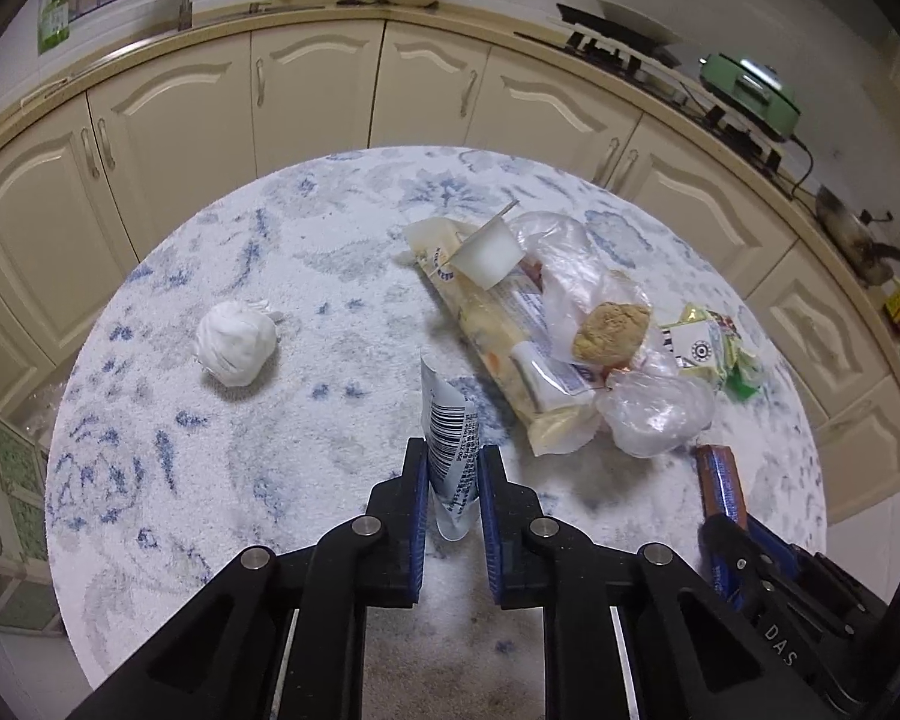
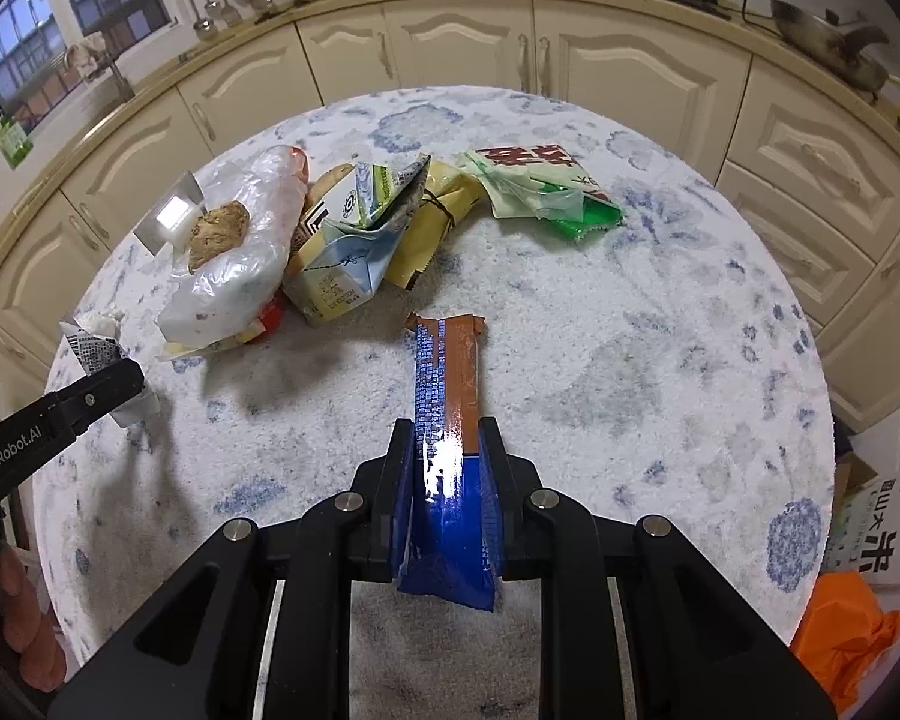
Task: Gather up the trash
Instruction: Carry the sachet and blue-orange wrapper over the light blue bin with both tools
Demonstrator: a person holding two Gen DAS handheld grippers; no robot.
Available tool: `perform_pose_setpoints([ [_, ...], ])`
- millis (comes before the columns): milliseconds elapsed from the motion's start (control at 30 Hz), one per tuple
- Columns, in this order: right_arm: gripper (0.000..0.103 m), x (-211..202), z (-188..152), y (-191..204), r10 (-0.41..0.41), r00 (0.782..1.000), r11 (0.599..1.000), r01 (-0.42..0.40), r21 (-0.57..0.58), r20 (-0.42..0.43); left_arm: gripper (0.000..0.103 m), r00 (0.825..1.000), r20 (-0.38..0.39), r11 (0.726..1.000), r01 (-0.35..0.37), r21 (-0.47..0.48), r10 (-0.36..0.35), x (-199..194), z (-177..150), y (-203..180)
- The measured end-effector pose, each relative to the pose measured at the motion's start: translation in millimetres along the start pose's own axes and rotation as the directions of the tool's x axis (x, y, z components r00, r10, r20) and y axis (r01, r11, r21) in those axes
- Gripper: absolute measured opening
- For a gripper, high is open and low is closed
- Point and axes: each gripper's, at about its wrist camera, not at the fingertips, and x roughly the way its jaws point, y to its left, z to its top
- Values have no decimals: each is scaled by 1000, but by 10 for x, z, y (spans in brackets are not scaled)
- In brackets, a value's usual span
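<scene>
Gripping one grey barcoded wrapper (image 1: 450, 438), the left tongs (image 1: 453, 468) hold it above the round worktop (image 1: 330, 276); the right tongs (image 2: 447, 450) are clamped on one blue-and-brown wrapper (image 2: 444, 396). Farther off lie one white crumpled tissue ball (image 1: 237, 343) to the left, one heap of bags and cartons (image 2: 306, 234) and one green packet (image 2: 546, 192) far right.

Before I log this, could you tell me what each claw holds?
Left claw: closed on the barcode wrapper.
Right claw: closed on the blue-brown wrapper.
</scene>
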Motion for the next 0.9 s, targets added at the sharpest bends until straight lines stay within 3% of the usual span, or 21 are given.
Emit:
perform_pose_setpoints([
  [500, 20, -199, -40, -192, 35, 998, 998, -37, 56, 43, 11, 997, 78, 998, -26, 60, 22, -396, -83, -208],
  [900, 20, -414, -139, -579, 4, 997, 991, -15, 136, 78, 11, 993, 114, 990, -11, 140, -5, -665, -179, -513],
])
